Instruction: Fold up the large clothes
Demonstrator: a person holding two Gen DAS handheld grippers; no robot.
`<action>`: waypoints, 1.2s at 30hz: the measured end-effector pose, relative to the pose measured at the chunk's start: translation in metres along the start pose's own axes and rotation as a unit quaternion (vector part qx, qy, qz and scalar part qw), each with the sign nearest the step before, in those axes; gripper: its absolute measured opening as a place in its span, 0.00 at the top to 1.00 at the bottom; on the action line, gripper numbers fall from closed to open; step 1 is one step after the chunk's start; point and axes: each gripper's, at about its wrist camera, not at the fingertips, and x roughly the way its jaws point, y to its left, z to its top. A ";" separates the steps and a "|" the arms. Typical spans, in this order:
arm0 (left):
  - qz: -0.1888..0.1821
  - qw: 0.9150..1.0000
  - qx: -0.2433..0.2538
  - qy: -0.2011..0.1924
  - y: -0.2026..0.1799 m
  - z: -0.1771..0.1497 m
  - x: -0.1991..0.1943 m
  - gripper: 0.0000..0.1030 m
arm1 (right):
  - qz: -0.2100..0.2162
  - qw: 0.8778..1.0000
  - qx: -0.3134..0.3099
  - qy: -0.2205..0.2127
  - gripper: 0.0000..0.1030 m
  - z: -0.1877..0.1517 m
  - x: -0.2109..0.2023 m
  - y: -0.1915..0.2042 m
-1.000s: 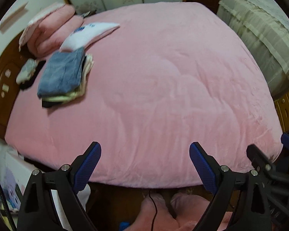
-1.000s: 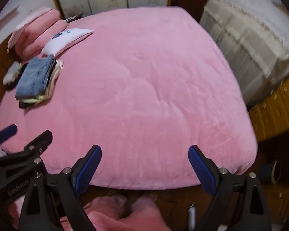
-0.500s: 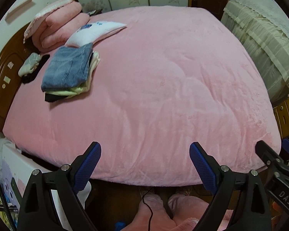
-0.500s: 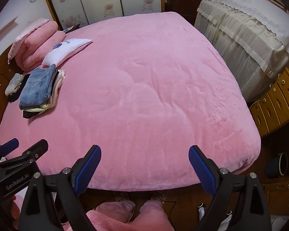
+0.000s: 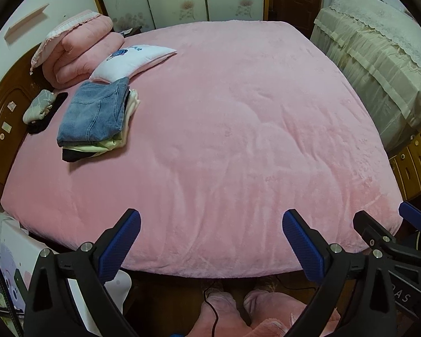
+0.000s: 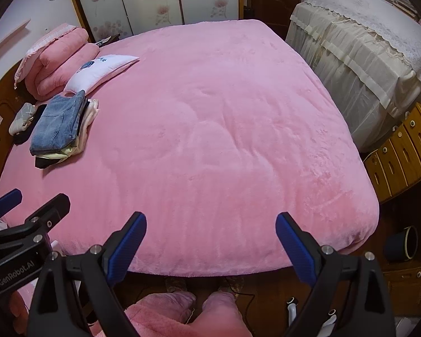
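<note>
A stack of folded clothes with blue jeans (image 5: 94, 113) on top lies at the left of the pink bed (image 5: 238, 129); it also shows in the right wrist view (image 6: 59, 123). My left gripper (image 5: 210, 243) is open and empty, held over the bed's near edge. My right gripper (image 6: 210, 241) is open and empty beside it, also over the near edge. Each gripper shows at the side of the other's view. No unfolded garment lies on the bed.
A white pillow (image 5: 132, 61) and a rolled pink quilt (image 5: 78, 47) lie by the wooden headboard (image 5: 2, 118). A small grey item (image 5: 39, 108) lies next to the stack. A covered cabinet (image 6: 365, 42) and wooden drawers (image 6: 401, 151) stand on the right.
Both grippers have lifted and tilted up, so more of the far wall and room shows. Both stay open and empty.
</note>
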 end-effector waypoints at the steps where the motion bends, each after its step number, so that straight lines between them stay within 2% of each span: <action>1: -0.002 1.000 -0.001 0.001 0.000 0.000 0.000 0.03 | -0.001 1.000 0.000 0.000 0.09 0.000 0.000 0.000; 8: -0.026 0.999 -0.011 0.019 0.001 -0.005 0.008 0.02 | -0.003 1.000 0.003 -0.006 0.09 -0.005 -0.006 0.000; 36: -0.035 0.999 -0.018 0.028 -0.009 -0.013 0.011 0.02 | -0.026 1.000 -0.010 0.000 0.08 -0.014 -0.012 0.000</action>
